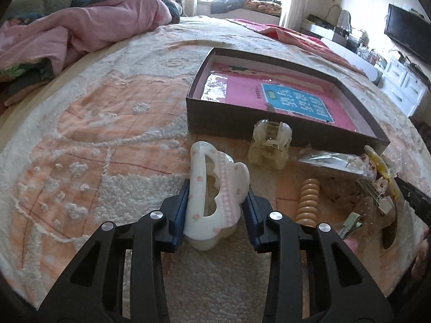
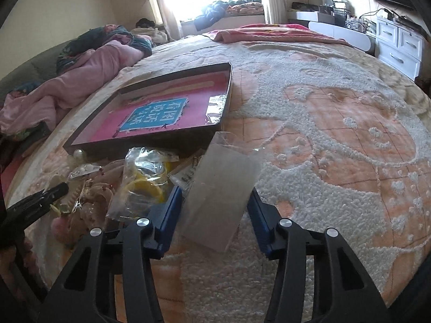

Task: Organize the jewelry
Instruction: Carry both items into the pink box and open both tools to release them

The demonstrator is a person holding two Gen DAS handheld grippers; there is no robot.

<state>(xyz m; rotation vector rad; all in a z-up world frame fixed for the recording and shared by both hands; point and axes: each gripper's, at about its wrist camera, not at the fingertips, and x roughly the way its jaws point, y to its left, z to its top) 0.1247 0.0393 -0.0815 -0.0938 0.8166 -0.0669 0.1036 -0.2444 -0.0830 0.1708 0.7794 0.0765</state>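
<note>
Left gripper [image 1: 215,210] is pinching a white hair claw [image 1: 215,196] across its stiff, glossy, probably slippery sides, while the right gripper [image 2: 215,210] is standing wide around a light, flimsy clear packet [image 2: 221,193].

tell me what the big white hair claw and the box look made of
White hair claw: likely glossy plastic or acetate; smooth shine, printed pink dots.
Box: looks like matte dark cardboard; thin straight walls, with a glossy pink printed sheet inside.

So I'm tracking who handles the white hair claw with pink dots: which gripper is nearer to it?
Left. The left gripper has the white hair claw between its fingers. The right gripper is off to the claw's right, straddling a clear plastic bag.
</note>
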